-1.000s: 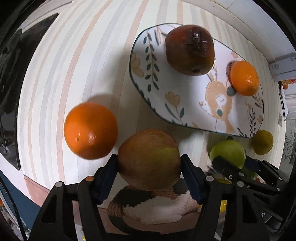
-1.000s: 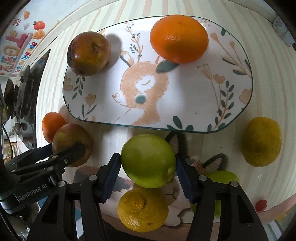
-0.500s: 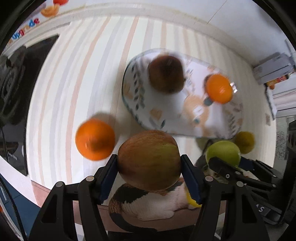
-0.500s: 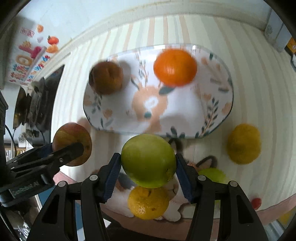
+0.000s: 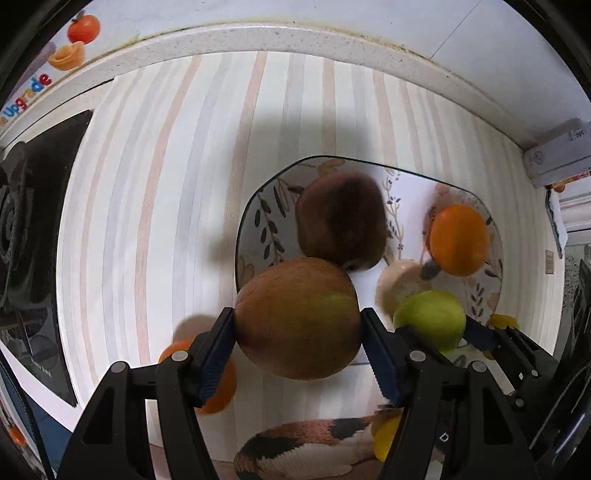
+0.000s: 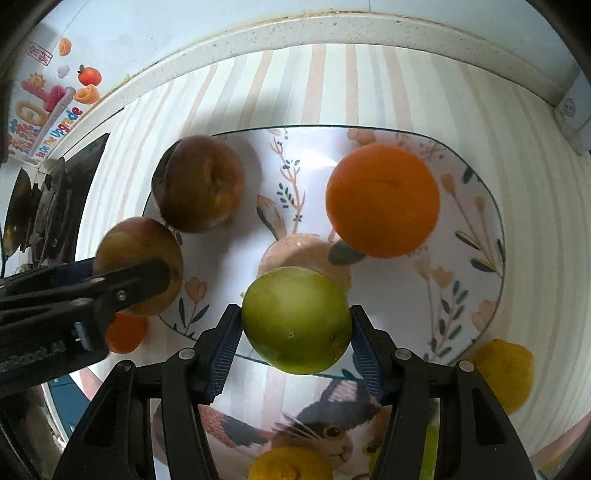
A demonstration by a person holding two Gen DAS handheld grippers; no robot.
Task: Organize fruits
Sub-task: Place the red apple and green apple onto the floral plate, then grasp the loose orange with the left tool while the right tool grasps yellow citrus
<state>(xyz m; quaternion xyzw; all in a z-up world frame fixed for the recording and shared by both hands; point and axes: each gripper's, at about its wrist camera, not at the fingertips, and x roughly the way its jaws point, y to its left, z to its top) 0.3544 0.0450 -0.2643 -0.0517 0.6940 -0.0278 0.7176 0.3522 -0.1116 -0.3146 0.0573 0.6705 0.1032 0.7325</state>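
My left gripper is shut on a red-green apple and holds it above the near left rim of the deer-patterned plate. My right gripper is shut on a green apple over the plate's near edge. On the plate lie a dark brown-red fruit and an orange. The left gripper's apple also shows in the right wrist view. The dark fruit, orange and green apple show in the left wrist view.
A second orange lies on the striped table left of the plate. A yellow citrus lies right of the plate, another on the cat-print mat near me. A dark stove is at the left; a wall ledge behind.
Both grippers have carried their apples forward and closer to the plate; the plate now looms larger and the loose orange has slipped behind the left fingers.
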